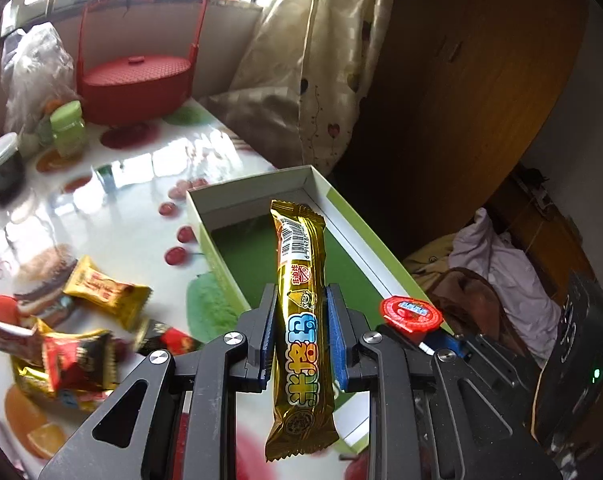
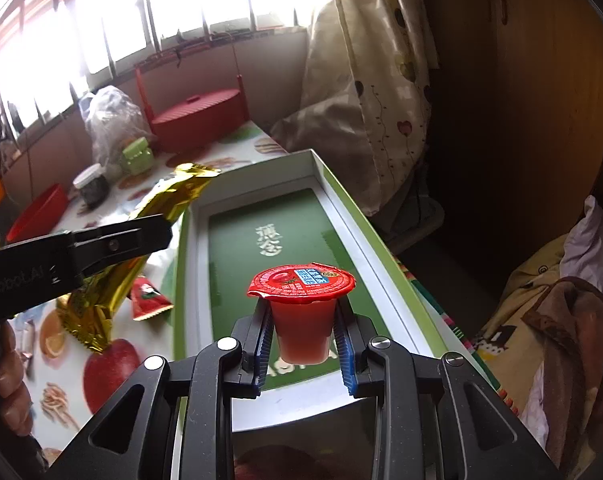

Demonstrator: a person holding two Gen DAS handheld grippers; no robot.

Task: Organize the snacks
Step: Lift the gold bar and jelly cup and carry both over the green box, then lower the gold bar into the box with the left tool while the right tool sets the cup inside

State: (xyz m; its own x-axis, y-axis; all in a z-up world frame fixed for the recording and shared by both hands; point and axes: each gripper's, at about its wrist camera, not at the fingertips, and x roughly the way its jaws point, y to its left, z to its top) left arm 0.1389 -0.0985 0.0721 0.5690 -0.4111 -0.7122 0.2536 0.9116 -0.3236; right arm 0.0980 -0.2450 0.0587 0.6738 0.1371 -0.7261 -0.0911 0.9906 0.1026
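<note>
Left wrist: left tongs pinch gold bar, right tongs jelly cup, over green box.

At frame centre the left claw grips a long gold snack bar over an open green-lined box. At lower right, the right claw carries a red-lidded jelly cup. Wrapped candies lie at lower left on the fruit-patterned desk; a red basket stands at upper left.
</note>
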